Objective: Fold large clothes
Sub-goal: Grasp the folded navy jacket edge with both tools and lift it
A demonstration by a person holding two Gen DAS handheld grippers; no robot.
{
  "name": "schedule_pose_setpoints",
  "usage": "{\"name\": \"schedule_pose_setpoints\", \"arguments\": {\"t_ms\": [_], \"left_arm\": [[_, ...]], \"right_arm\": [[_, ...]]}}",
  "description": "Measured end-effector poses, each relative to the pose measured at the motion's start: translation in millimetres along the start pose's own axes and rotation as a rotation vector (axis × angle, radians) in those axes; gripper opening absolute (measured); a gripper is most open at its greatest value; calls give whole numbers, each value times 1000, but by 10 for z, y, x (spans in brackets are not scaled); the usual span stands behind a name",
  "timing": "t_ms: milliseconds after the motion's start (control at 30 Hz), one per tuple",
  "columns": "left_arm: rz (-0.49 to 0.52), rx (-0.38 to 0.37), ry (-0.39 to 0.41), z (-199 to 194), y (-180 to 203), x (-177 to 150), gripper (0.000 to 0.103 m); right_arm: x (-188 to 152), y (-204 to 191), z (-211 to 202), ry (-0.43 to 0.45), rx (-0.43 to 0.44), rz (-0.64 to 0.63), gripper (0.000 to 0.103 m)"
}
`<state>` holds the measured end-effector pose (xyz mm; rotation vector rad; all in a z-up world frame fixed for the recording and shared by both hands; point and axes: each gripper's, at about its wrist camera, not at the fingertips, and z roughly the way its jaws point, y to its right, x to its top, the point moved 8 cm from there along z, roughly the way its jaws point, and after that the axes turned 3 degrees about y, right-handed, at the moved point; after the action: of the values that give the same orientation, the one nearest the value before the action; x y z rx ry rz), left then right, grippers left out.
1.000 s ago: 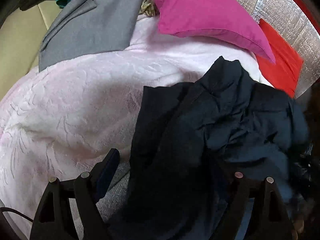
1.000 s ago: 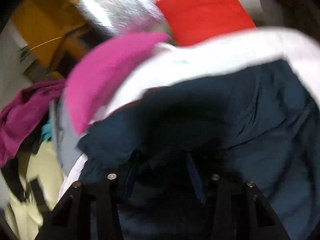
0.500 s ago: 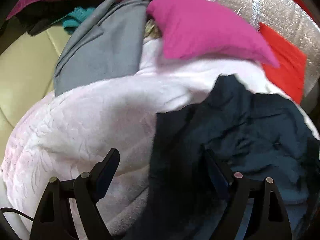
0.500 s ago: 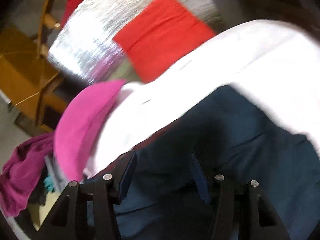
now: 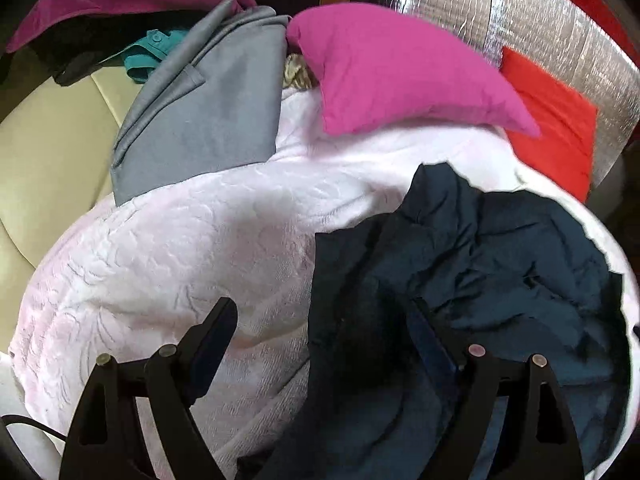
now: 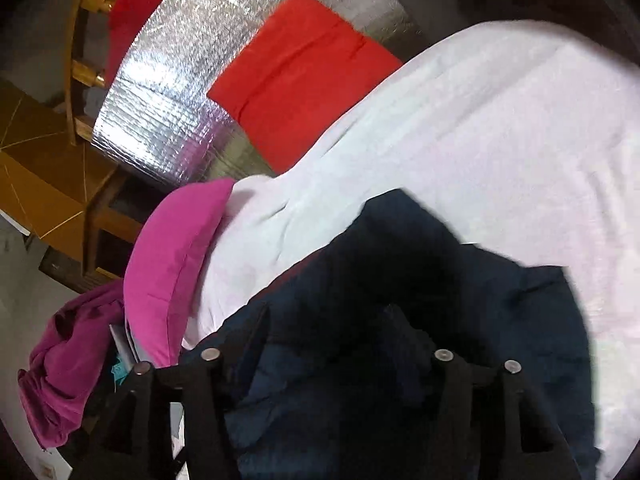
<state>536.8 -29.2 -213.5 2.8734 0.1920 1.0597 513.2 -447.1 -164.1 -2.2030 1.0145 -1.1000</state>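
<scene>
Since a second ago the dark navy garment is sitting further from your left tool, and your right tool is swinging across it, now taking in more of the red cloth at 12 o'clock. The garment is lying crumpled on the pale pink blanket, at 4 o'clock in the left view. It is looking soft, light and limp, so you should be pinching a hem or corner, not the bunched middle. Your left tool is standing released and wide; your right tool's jaws are opening, fabric lying between them. The magenta pillow is resting at 1 o'clock.
</scene>
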Motion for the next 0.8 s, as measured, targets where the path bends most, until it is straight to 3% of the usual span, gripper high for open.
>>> {"name": "schedule_pose_setpoints", "arguments": {"t_ms": [167,333,467,567,800], "left_arm": [[-40,-68,-23,-168,-83,-68,87],[-107,-129,-101,-138,-253,-189,87],[-213,-163,-157,-84,-440,-292,87],[-216,-182,-189,-21,-447,-347,87],[-200,-230,-264,84,-360,-504,87]], "right_arm": [[-154,396,-330,-15,22,80,69],[-401,947,-653,-26,42,196,70],[-528,1205,-923,-5,29,251,71],[-573,1289,-1062,-1,52,275,71],[-861,1403,-914,-159,116,325,72]]}}
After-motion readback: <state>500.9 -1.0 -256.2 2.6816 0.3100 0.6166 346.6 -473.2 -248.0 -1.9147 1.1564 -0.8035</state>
